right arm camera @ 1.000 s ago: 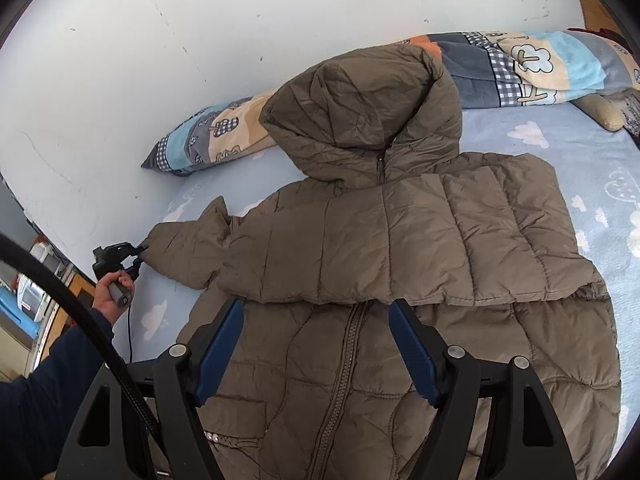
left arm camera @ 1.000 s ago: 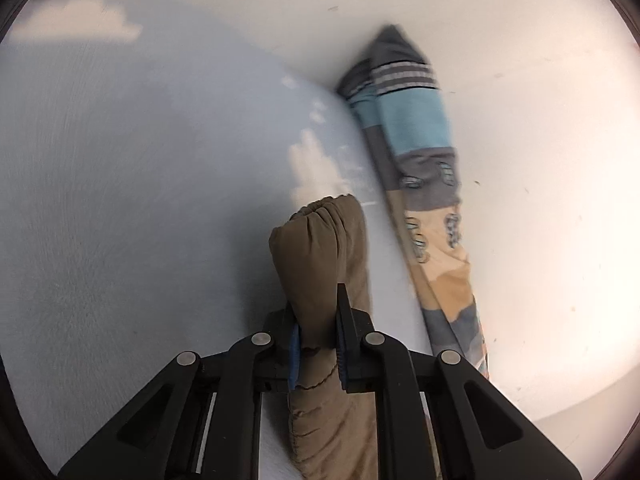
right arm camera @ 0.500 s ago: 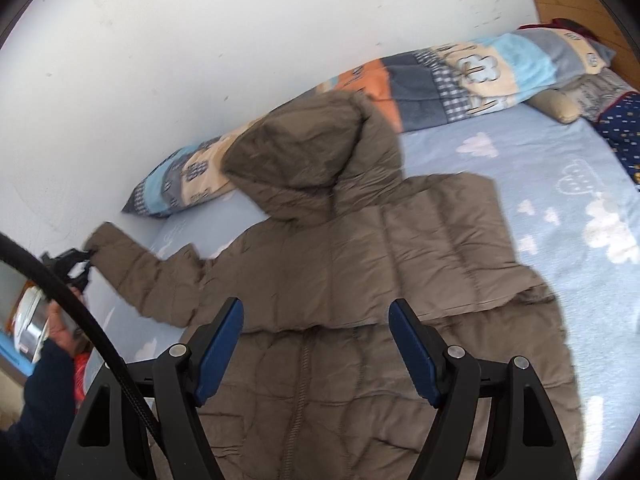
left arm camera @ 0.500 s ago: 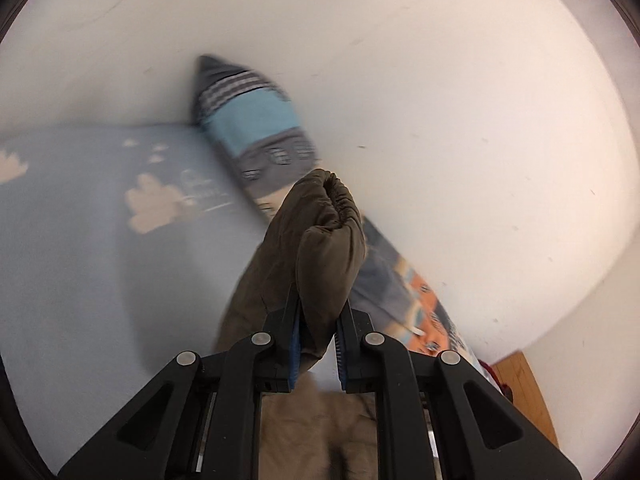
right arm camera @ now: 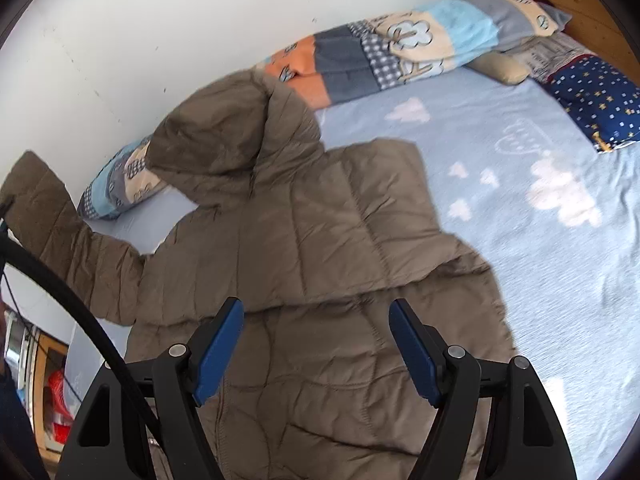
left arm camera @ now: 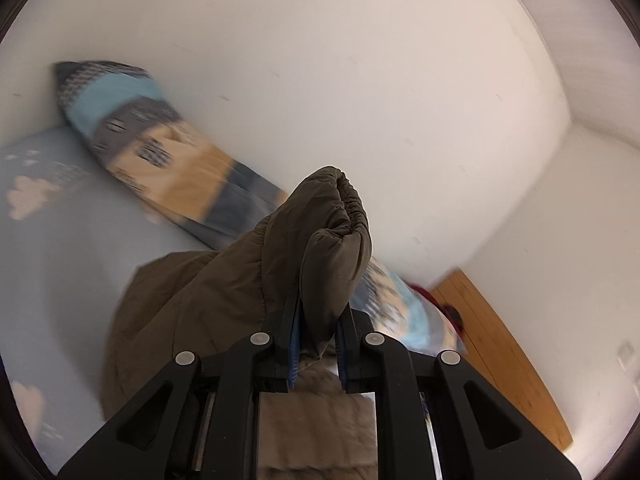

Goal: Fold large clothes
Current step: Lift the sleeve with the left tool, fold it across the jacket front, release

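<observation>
1. The bed (right arm camera: pixel 520 264), covered by a light blue sheet with white clouds, fills most of the right wrist view and runs along a white wall (left arm camera: pixel 360 80).
2. A brown puffer jacket (right arm camera: pixel 320 240) lies spread on the sheet, zip side up, its hood (right arm camera: pixel 224 132) resting against the wall side.
3. A long patchwork pillow (right arm camera: pixel 400 52) lies along the wall behind the hood; a navy starred cushion (right arm camera: pixel 592 100) sits at the far right.
4. One sleeve (right arm camera: pixel 60 240) is lifted off the bed at the left, its cuff (left arm camera: pixel 336 240) raised in front of the wall.
5. The left gripper (left arm camera: pixel 316 344) is clamped on that cuff.
6. The right gripper (right arm camera: pixel 316 356) hovers above the jacket's lower half, jaws wide apart and holding nothing.
</observation>
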